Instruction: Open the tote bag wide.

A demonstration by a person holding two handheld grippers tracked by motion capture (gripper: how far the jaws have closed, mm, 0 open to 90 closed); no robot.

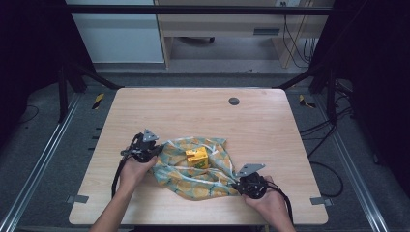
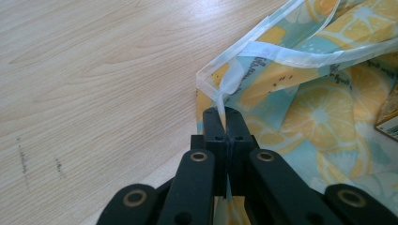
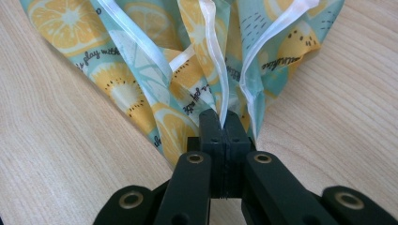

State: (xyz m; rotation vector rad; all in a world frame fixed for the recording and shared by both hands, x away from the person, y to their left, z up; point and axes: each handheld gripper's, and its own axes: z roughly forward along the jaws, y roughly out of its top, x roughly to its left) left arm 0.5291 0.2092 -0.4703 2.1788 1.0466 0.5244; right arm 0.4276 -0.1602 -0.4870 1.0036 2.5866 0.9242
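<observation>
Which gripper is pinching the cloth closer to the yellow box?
The left gripper. Its corner of the lemon cloth lies nearer the yellow box than the right gripper.

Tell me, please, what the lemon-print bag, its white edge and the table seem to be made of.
Lemon-print bag: probably thin plastic-coated fabric or film; it crumples softly and shines slightly. White edge: seems a translucent glossy tape or binding, stitched along the rim. Table: light wood-grain surface, smooth, likely laminate rather than solid wood, though I cannot be sure.
</observation>
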